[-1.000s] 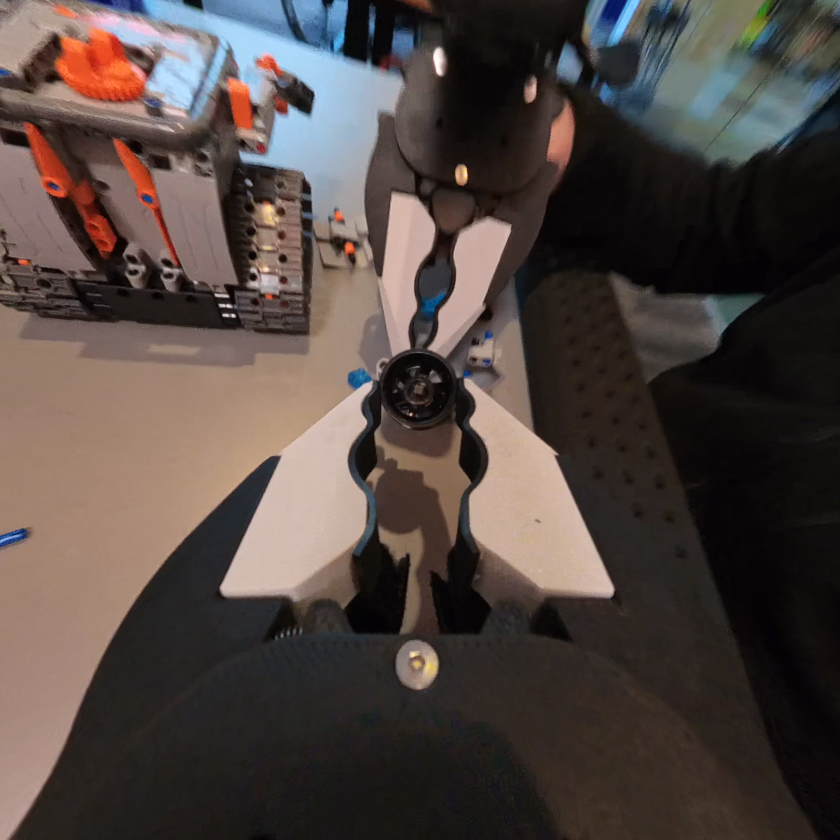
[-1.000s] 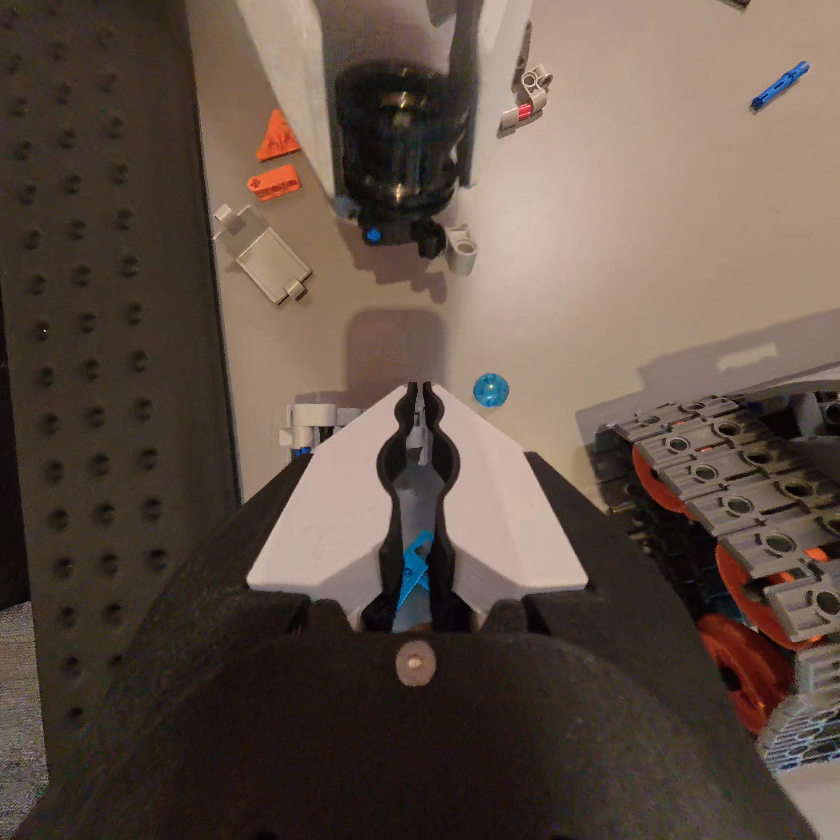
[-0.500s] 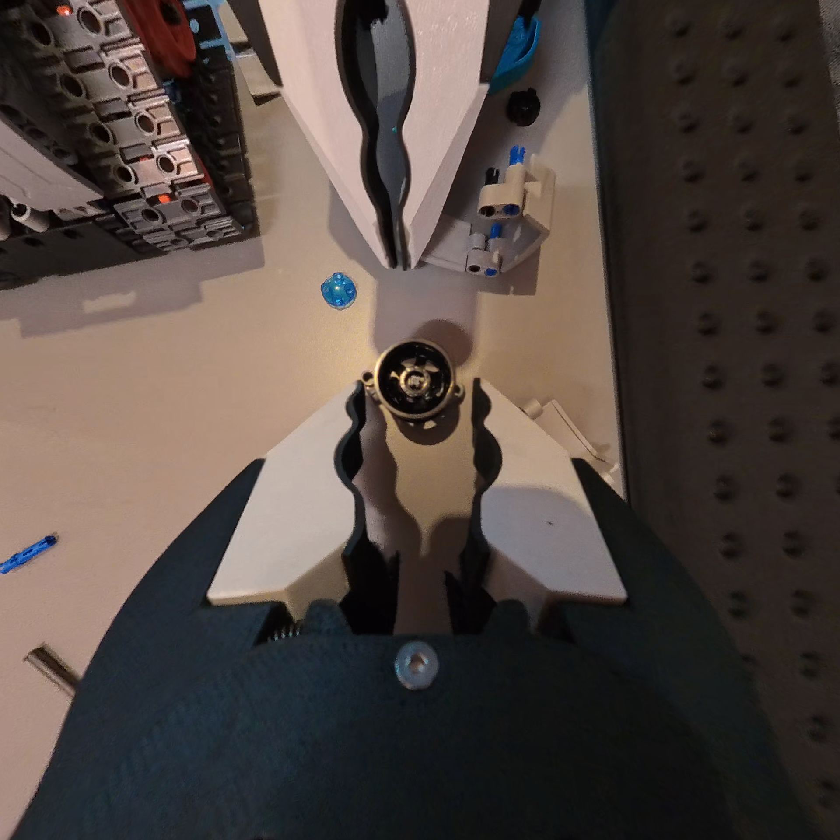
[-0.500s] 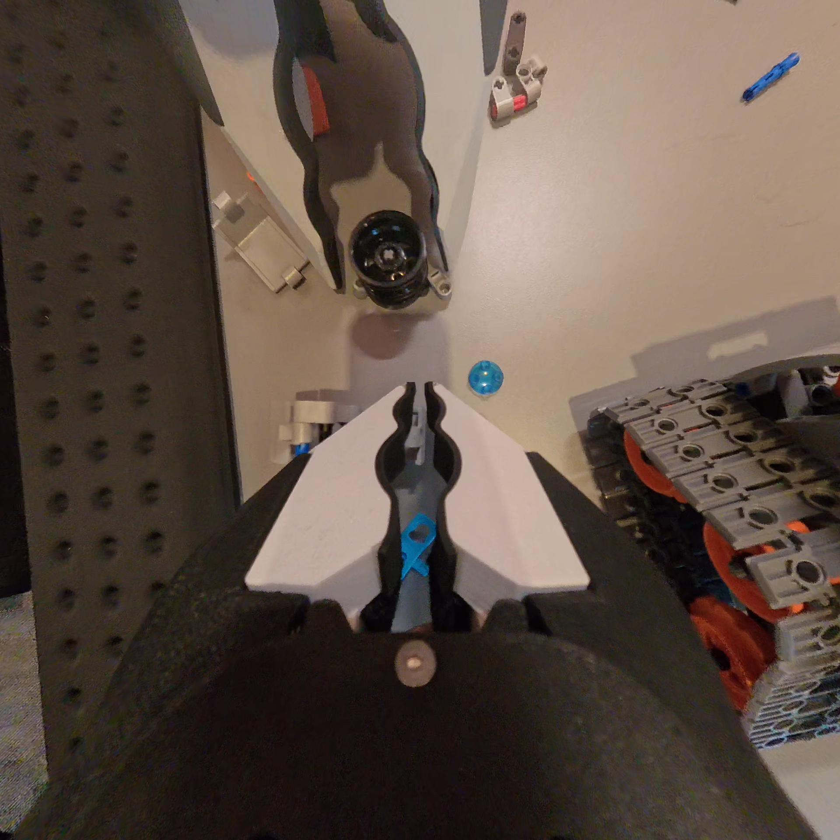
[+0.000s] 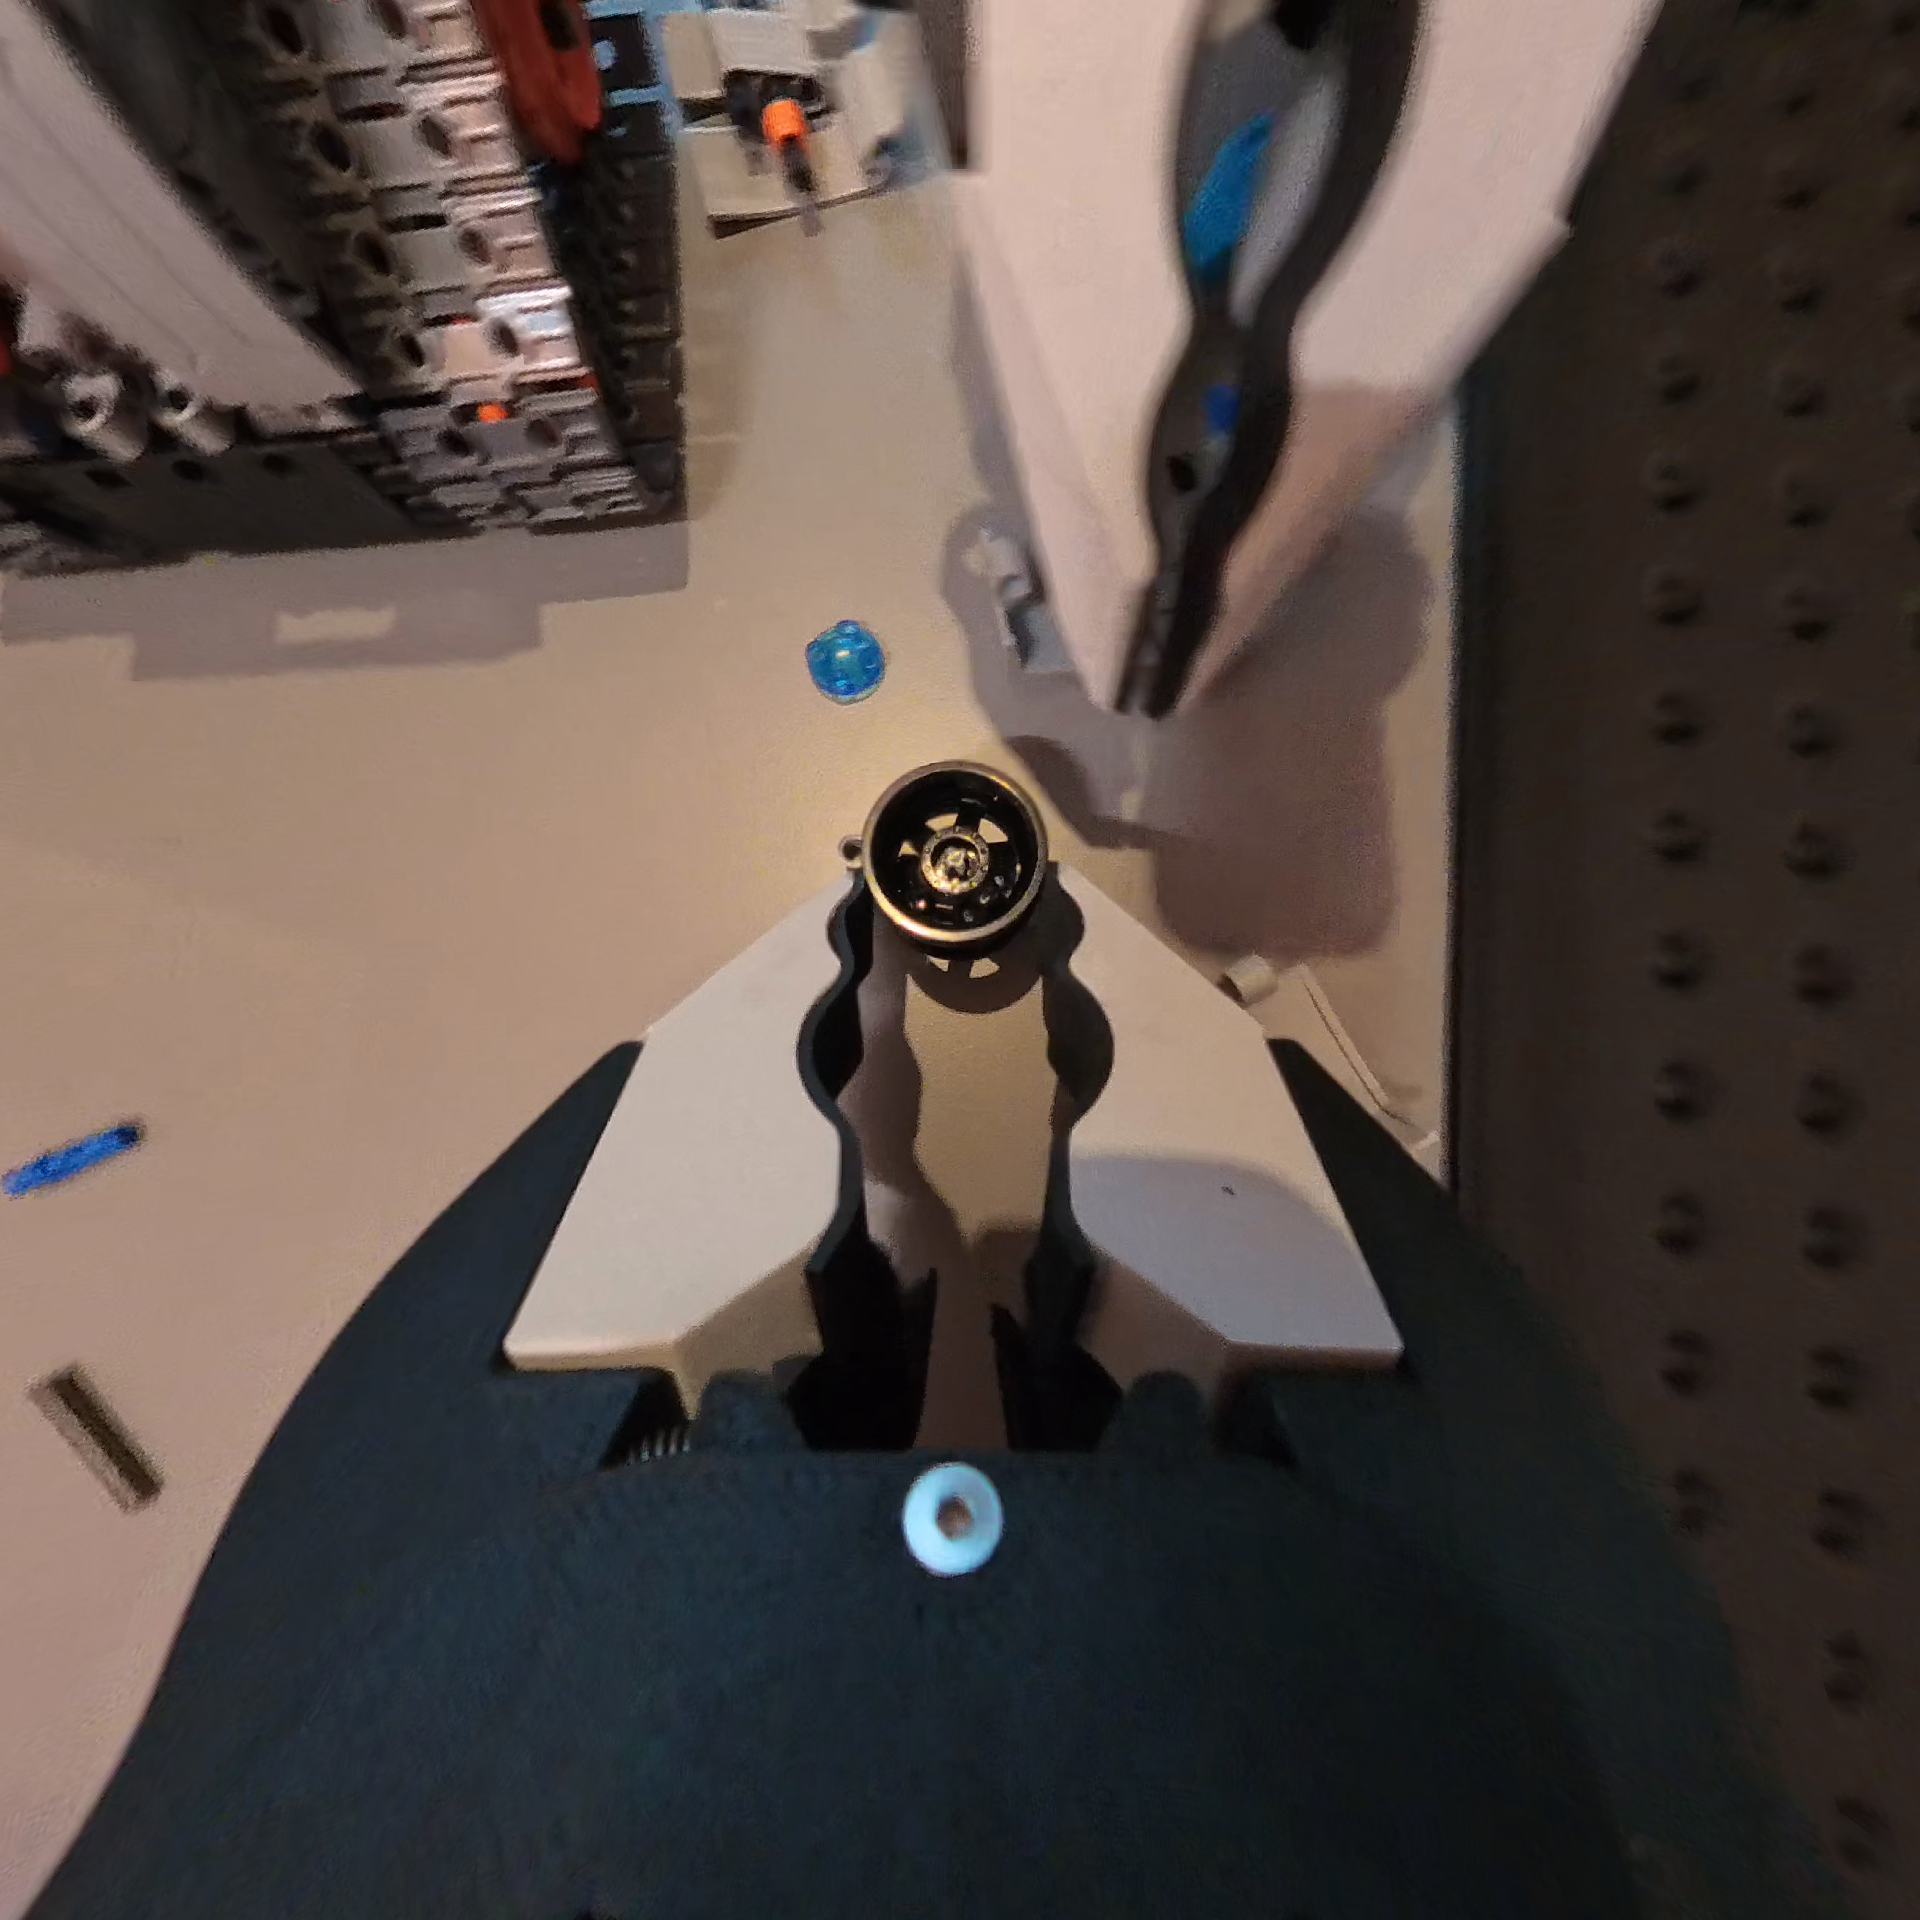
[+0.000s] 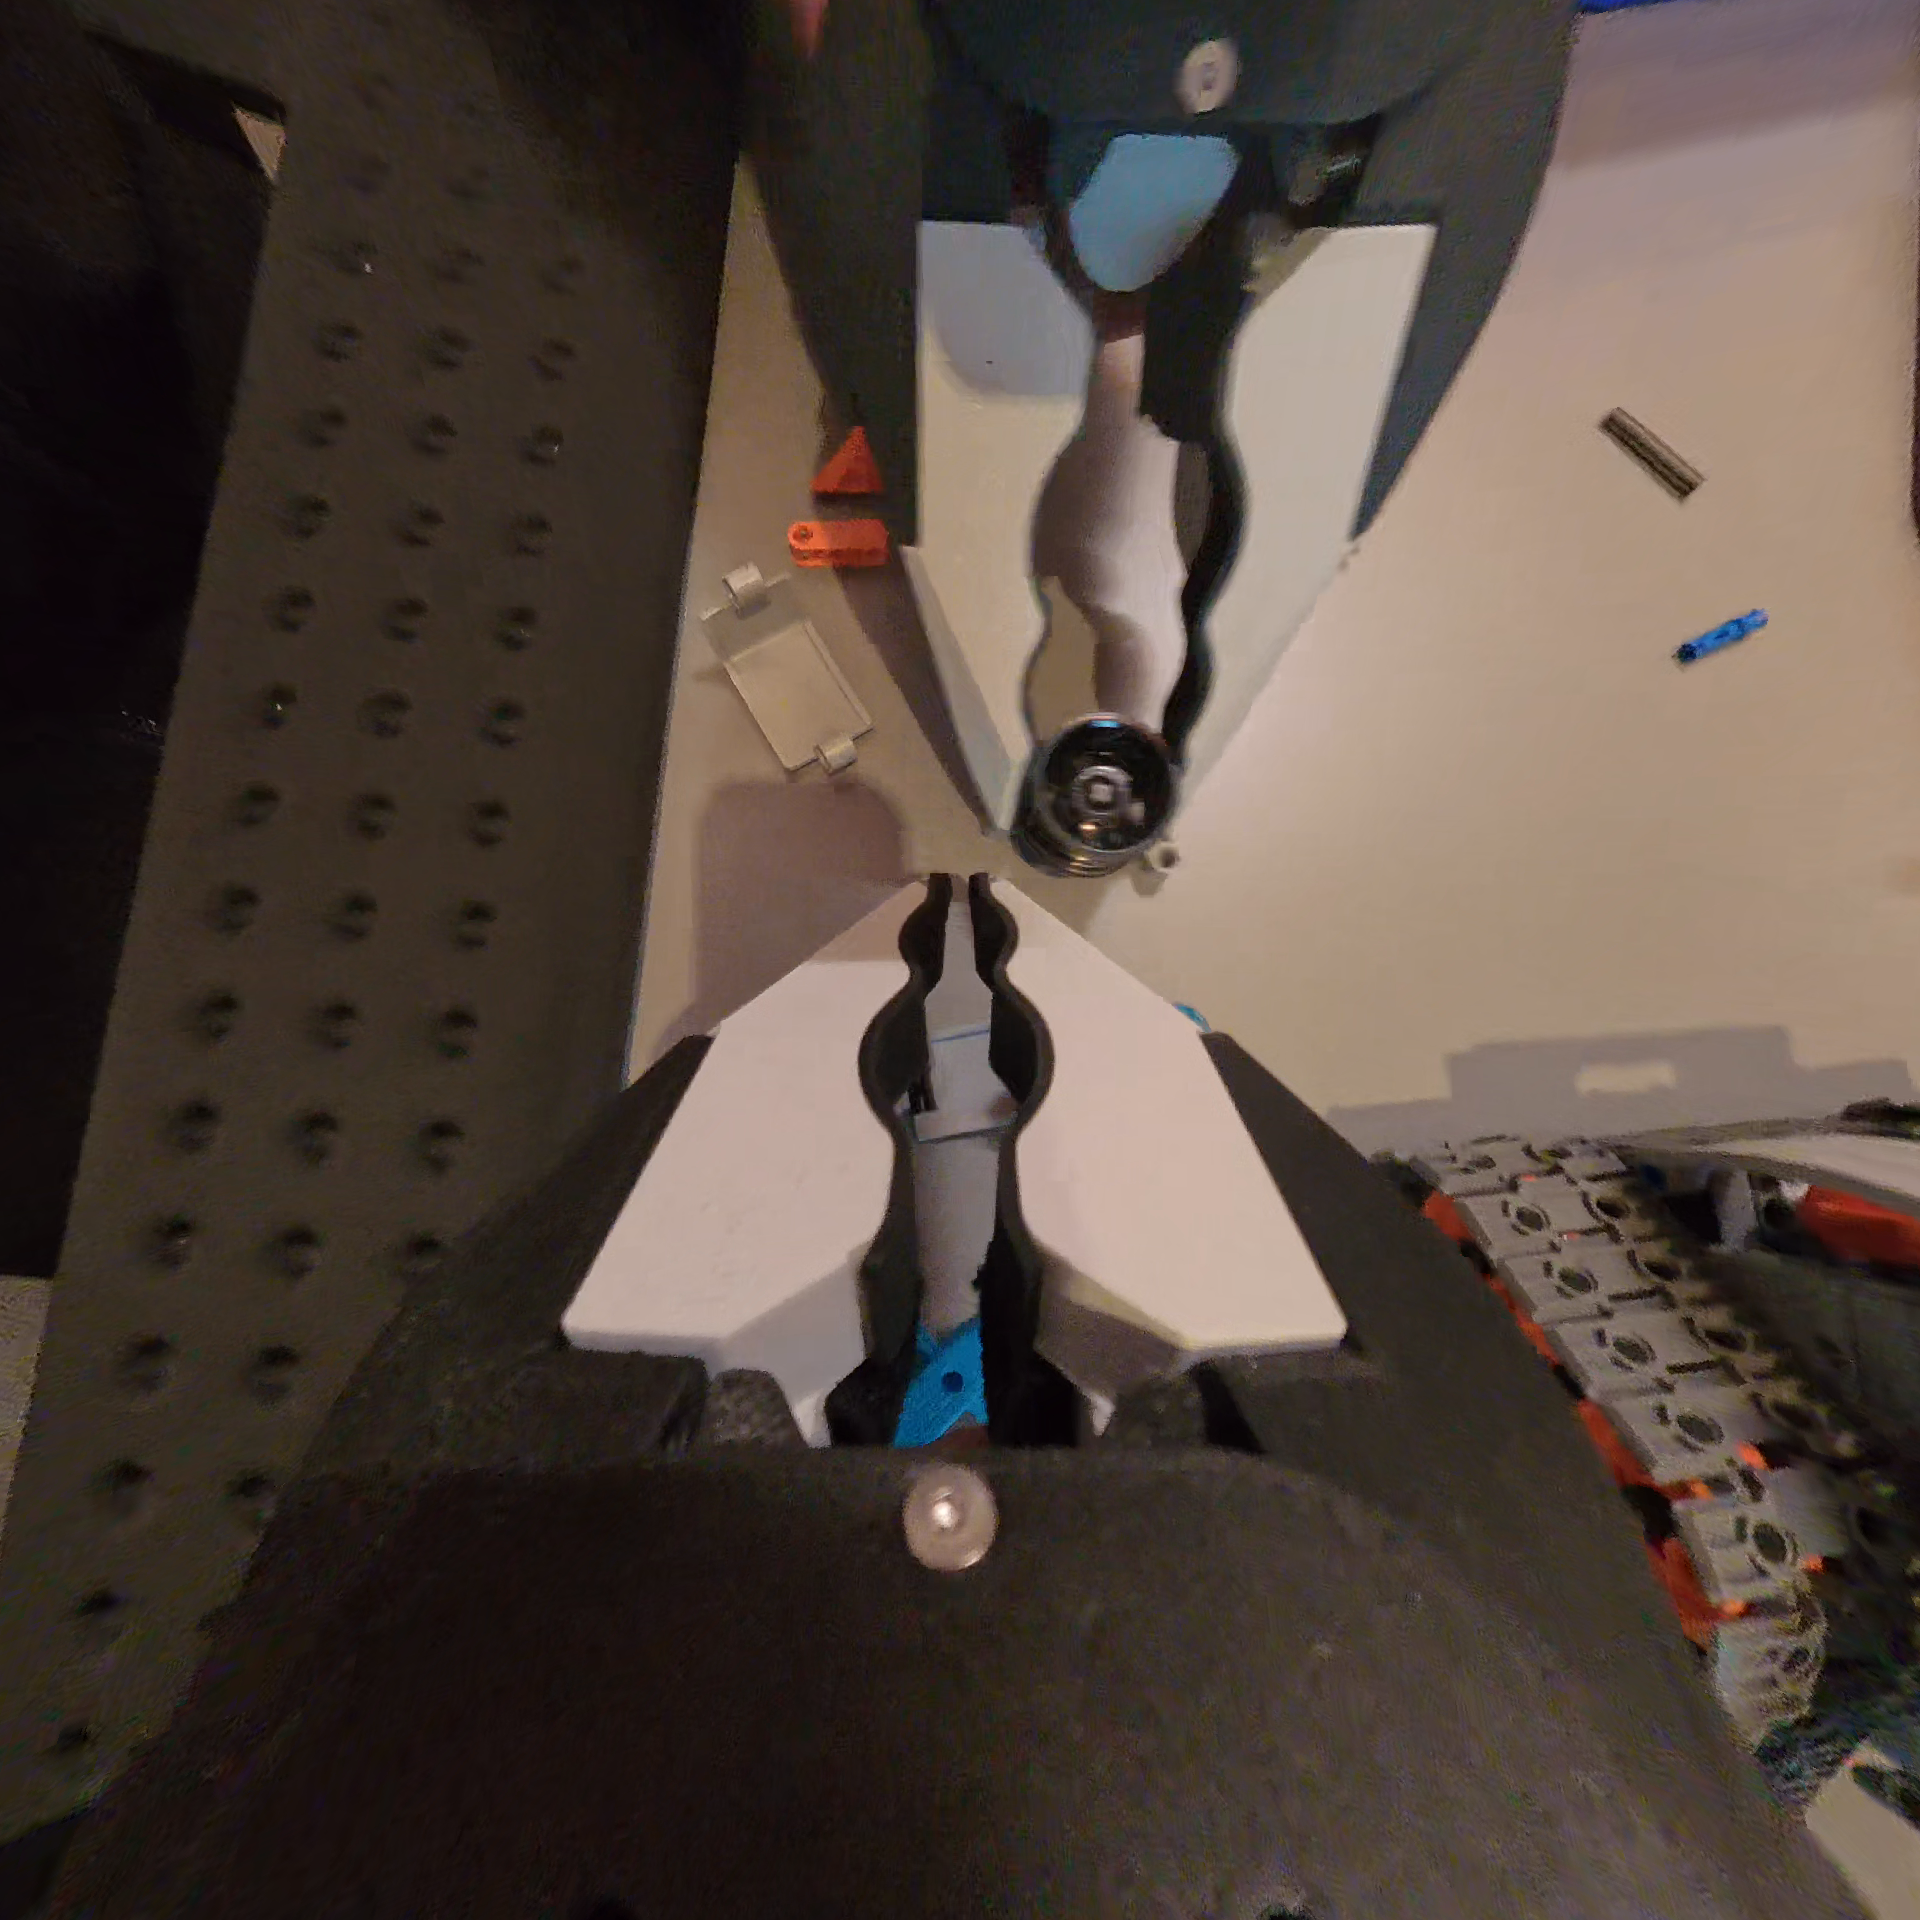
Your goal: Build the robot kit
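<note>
My left gripper (image 5: 954,902) is shut on a small black wheel hub (image 5: 954,862), held at the fingertips above the beige table (image 5: 416,935). The hub also shows in the right wrist view (image 6: 1096,798), just beyond and right of my right gripper (image 6: 958,883). The right gripper's jaws are nearly closed, with a small blue piece (image 6: 940,1387) wedged deep between them. The right gripper (image 5: 1148,686) shows blurred in the left wrist view at upper right, pointing at the hub. The two grippers face each other tip to tip, a short gap apart.
A grey and orange tracked model (image 5: 436,312) stands at the left, and also shows in the right wrist view (image 6: 1662,1351). A blue round stud (image 5: 845,660), a blue pin (image 6: 1720,636), a dark axle (image 6: 1652,468), orange pieces (image 6: 836,542) and a grey panel (image 6: 784,691) lie loose. A black perforated board (image 6: 364,727) borders the table. About 4 cm separates my left fingertips from my right. From the right gripper's tips to the small blue piece (image 6: 940,1387) is close to 10 cm.
The left gripper has tilted down toward the table, still holding the hub. The hub has come closer to the right gripper's tips, and the right gripper has shifted toward the perforated board.
</note>
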